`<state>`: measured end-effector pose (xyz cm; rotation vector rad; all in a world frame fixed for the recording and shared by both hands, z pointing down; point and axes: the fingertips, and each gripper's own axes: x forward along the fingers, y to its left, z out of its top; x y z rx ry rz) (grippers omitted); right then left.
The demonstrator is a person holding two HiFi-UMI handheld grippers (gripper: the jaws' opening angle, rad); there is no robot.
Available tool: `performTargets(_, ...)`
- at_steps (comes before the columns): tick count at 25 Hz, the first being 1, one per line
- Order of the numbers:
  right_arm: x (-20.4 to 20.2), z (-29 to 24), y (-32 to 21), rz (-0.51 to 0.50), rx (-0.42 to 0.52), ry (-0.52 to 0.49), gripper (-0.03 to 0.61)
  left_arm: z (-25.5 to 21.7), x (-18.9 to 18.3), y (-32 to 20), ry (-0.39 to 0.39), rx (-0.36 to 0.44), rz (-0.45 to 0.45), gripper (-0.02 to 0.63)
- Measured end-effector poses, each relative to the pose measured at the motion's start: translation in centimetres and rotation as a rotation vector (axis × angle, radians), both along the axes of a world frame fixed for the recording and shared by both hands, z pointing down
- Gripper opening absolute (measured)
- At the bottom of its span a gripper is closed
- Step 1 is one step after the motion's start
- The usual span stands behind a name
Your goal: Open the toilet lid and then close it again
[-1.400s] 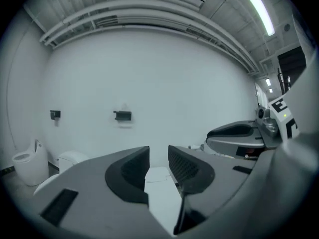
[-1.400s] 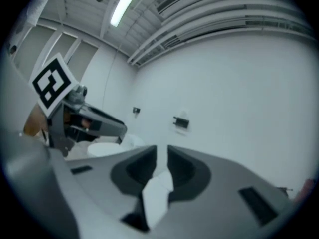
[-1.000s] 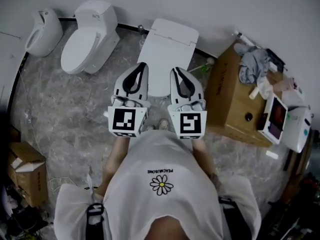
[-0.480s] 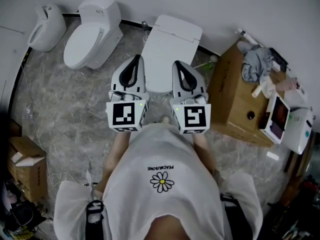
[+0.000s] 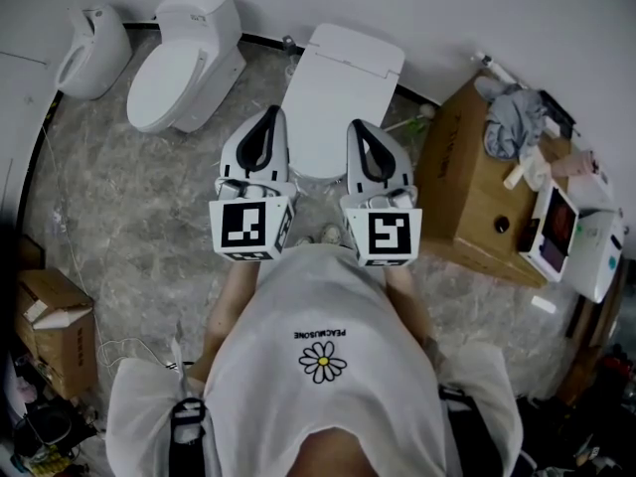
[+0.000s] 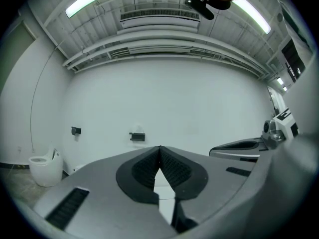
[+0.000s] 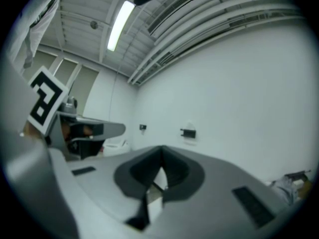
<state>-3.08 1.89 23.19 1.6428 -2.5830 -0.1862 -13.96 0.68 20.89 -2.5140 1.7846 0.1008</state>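
The white toilet (image 5: 338,87) stands against the far wall with its flat lid down. In the head view both grippers are held level in front of me, above the toilet's near end. My left gripper (image 5: 268,117) is over the lid's left edge and my right gripper (image 5: 359,129) over its right edge. In the left gripper view the jaws (image 6: 159,148) meet at the tips with nothing between them. The right gripper view shows the same of its jaws (image 7: 161,149). Neither gripper touches the lid.
A second white toilet (image 5: 184,63) and a small white urinal (image 5: 89,53) stand to the left. A brown box (image 5: 472,207) with cloth and devices on it is close at the right. A cardboard box (image 5: 50,331) sits at the near left on the marble floor (image 5: 129,217).
Both grippers have drawn back slightly towards me and stand a little farther apart. The toilet lid has not moved.
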Motion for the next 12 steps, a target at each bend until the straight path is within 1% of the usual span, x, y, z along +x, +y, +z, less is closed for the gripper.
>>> performTargets(4, -0.1, 0.1, 0.2, 0.005, -0.004, 0.003, 0.029, 0.2, 0.0, 0.1, -0.006, -0.008, 0.006, 0.026)
performTargets(12, 0.5, 1.0, -0.3, 0.011, -0.025, 0.014, 0.029, 1.0, 1.2, -0.7, -0.010, -0.021, 0.032, 0.026)
